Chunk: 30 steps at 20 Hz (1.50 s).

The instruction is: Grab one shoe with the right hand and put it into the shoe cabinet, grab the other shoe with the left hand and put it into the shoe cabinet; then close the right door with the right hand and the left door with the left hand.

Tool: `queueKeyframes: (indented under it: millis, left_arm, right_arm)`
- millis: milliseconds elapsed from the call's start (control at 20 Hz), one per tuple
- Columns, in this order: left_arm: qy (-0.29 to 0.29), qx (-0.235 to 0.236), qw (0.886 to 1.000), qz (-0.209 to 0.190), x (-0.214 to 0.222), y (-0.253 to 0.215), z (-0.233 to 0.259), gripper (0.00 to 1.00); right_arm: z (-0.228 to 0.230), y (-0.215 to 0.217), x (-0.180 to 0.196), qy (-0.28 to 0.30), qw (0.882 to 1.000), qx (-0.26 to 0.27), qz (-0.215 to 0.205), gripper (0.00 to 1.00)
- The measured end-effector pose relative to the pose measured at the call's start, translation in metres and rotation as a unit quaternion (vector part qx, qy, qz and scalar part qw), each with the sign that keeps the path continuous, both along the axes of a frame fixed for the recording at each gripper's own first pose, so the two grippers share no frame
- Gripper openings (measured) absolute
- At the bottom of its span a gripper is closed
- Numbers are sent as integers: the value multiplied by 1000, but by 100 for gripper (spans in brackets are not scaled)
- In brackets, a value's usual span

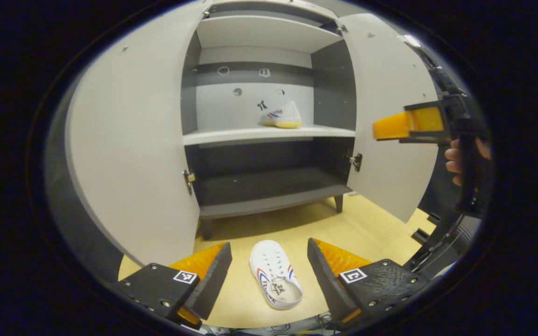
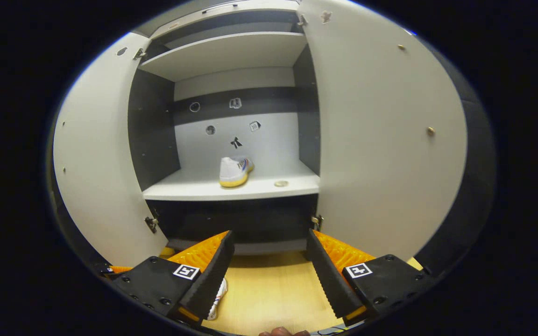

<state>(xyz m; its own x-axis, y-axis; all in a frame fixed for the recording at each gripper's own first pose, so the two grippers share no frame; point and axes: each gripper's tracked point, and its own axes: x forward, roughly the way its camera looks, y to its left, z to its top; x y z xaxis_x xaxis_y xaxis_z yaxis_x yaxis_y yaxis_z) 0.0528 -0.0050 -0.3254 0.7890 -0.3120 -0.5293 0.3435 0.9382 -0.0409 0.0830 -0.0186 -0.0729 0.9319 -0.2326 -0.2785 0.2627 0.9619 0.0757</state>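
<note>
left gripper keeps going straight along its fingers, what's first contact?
Likely the shoe on the floor: it lies between the open left gripper fingers, ahead and lower. The open cabinet stands farther back. Depth is uncertain.

Both views face the open shoe cabinet (image 1: pixel 269 135) (image 2: pixel 231 186) from the floor in front, the left gripper view lower and farther back.

The right gripper (image 2: pixel 269 270) hangs with its fingers spread wide above the wooden floor (image 2: pixel 273 294), facing the shoe cabinet (image 2: pixel 231 51). Both doors stand open. One white sneaker (image 2: pixel 234 171) sits on the middle shelf (image 2: pixel 194 189); the second sneaker (image 2: pixel 216 298) peeks out by the left finger.
</note>
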Motion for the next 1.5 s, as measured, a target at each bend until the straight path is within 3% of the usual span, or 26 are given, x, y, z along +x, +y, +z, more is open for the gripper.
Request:
queueKeyframes:
  millis: [200, 550, 650, 700, 750, 800, 850, 900, 1000, 1050, 1100, 1200, 1250, 1300, 1350, 1450, 1500]
  left_arm:
    - [50, 26, 998, -28, 6, -6, -74, 94]
    - [133, 55, 989, -24, 5, 4, -156, 94]
    - [137, 64, 989, -6, 11, 9, -164, 86]
    - [150, 62, 987, 3, 10, 9, -170, 72]
    - [164, 53, 985, 10, 6, 8, -175, 70]
    - [172, 47, 984, 18, 5, 7, -179, 70]
    - [182, 42, 982, 28, 6, 8, -184, 70]
    - [194, 35, 980, 35, 3, 8, -189, 70]
    - [224, 17, 974, 38, -4, 4, -200, 70]
    - [240, 2, 970, 38, -12, -2, -203, 70]
    - [243, -2, 969, 39, -12, -3, -202, 49]
    - [249, -4, 968, 36, -11, -2, -204, 51]
    - [257, -7, 966, 37, -12, -4, -206, 51]
    - [268, -10, 962, 46, -14, -4, -203, 43]
    - [275, -9, 960, 48, -13, -2, -207, 46]
    - [282, -11, 958, 58, -12, 2, -205, 31]
    - [288, -15, 955, 65, -11, 2, -206, 19]
  right_arm:
    - [-6, -33, -57, 12, 998, -21, -63, 98]
    - [-9, -103, -145, 30, 982, -41, -180, 98]
    - [-12, -123, -165, 36, 976, -44, -208, 94]
    - [-15, -132, -173, 41, 974, -42, -218, 98]
    - [-21, -140, -177, 50, 972, -38, -227, 98]
    - [-26, -148, -181, 56, 970, -34, -235, 94]
    - [-28, -155, -184, 59, 968, -29, -242, 98]
    - [-28, -163, -184, 60, 967, -27, -247, 94]
    - [-29, -179, -183, 61, 965, -29, -253, 94]
    - [-27, -185, -181, 60, 965, -32, -253, 99]
    - [-29, -192, -179, 61, 965, -35, -254, 99]
    - [-32, -204, -178, 62, 962, -43, -262, 94]
    - [-33, -208, -178, 59, 961, -44, -267, 99]
    - [-34, -213, -177, 59, 960, -46, -271, 97]
    - [-37, -217, -176, 62, 959, -50, -271, 100]
    - [-39, -218, -176, 66, 960, -52, -268, 100]
    - [-40, -219, -176, 67, 960, -48, -266, 100]
